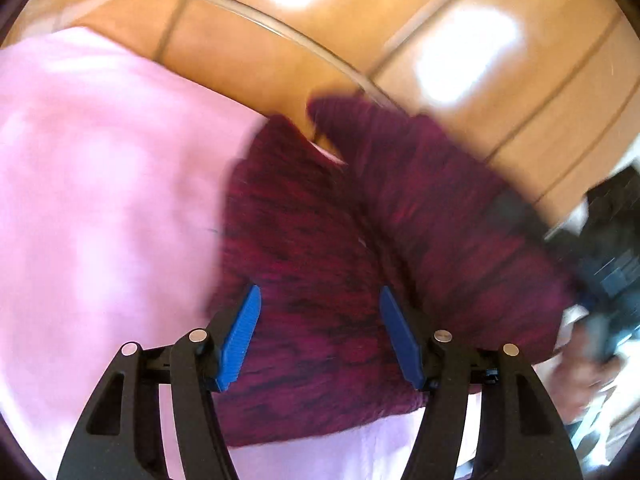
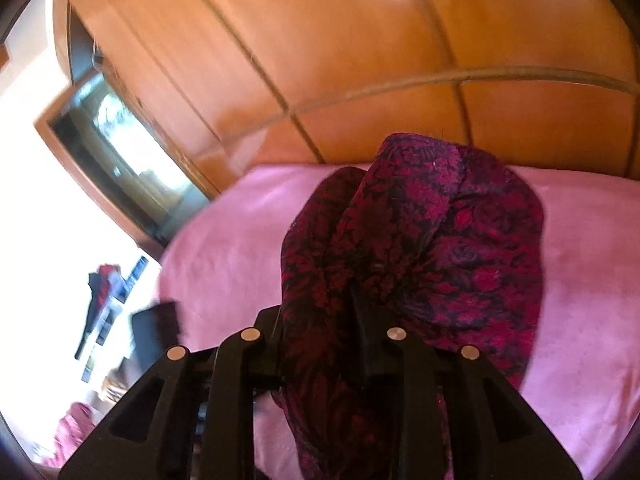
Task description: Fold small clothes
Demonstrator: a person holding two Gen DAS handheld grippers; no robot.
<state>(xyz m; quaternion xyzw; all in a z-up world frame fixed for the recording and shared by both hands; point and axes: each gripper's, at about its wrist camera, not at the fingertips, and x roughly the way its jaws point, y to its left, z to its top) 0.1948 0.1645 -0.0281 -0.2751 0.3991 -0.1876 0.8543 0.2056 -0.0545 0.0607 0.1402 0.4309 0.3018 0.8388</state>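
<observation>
Left claw [image 1: 320, 332]: blue pads [image 1: 242, 340] spread wide, nothing between them. It hovers over the near part of the dark red patterned garment [image 1: 320, 248], close above the cloth but not gripping it. Left view is motion-blurred, so contact cannot be confirmed.

Right claw [image 2: 340, 320]: its fingers are buried in the garment [image 2: 420, 248], with cloth bunched tight around them and hanging down over the linkage. Reads as closed on a gathered fold of the fabric, though the pads themselves are hidden.

Garment: lies on a pink bed sheet [image 2: 224, 240], roughly mid-bed, heaped rather than flat. One part rises from the sheet to the right claw; the far part sits crumpled in a rounded mound. In the left view it spreads right of centre with a lobe reaching toward the far edge.

Surroundings: wooden wardrobe panels [image 2: 360, 60] behind the bed; a wood-framed mirror or window [image 2: 120, 152] far left in the right view; a blurred hand and dark device [image 1: 600, 300] at the right edge of the left view.

Judgement: the right claw pinches one edge to lift and shake the piece out, while the left stands open and ready to take a second edge so the cloth can be spread flat. Folding proper seems not yet begun. Risk: the bunched hold may carry several layers, hiding the true hem.
</observation>
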